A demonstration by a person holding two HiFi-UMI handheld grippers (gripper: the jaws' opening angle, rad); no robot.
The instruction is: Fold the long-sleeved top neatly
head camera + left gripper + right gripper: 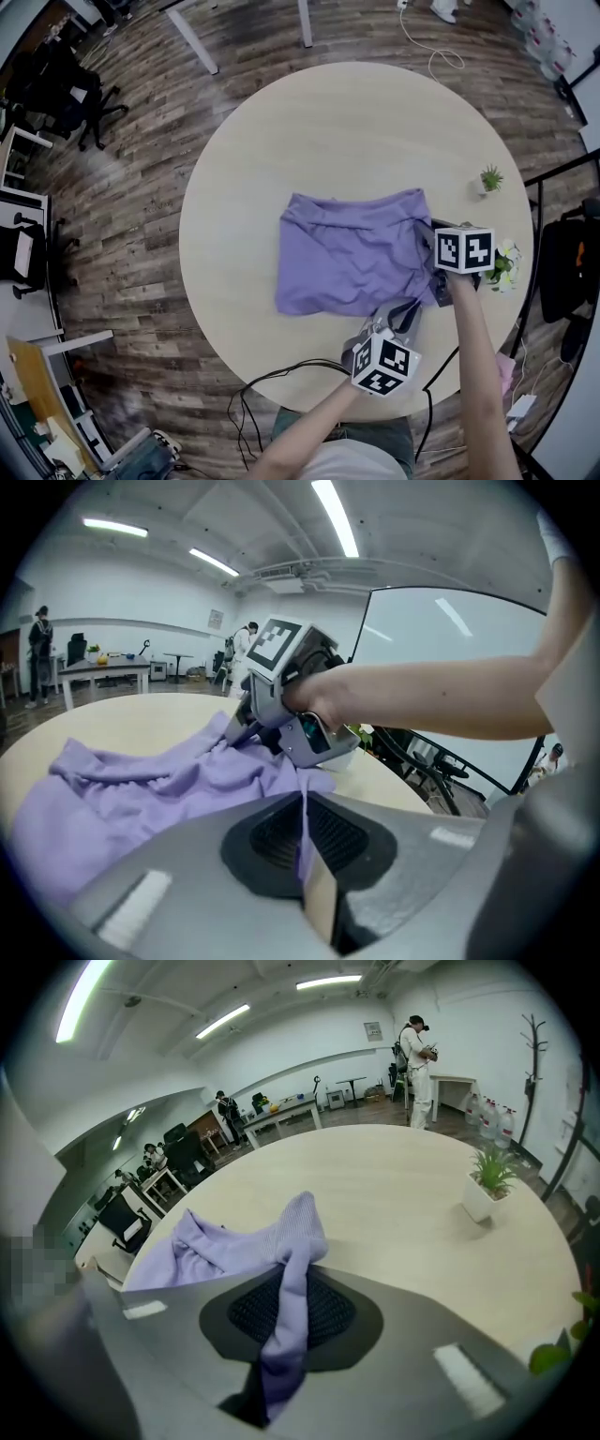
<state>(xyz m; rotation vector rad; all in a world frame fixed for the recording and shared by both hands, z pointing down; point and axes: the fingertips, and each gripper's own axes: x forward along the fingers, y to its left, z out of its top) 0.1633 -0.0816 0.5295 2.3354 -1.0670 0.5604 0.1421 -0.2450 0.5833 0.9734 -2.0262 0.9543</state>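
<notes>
Long-sleeved top (352,251) lies rumpled mid-counter (234,169), partly folded, left edge free. My left hand-held gripper (302,808) is clamped on a thin fold at the near-right hem. Only a sliver of cloth shows btwn the jaws, so that grip looks slim. Right hand-held gripper (286,1283) is closed on a thicker bunch at the right edge. Cloth's light, soft & limp, so I reckon it'll sag & crease unless both holds move together, kept taut. Best holds: hem corners or seams, not the loose middle. Small potted plant (488,179) sits farther right, apart from the top.
</notes>
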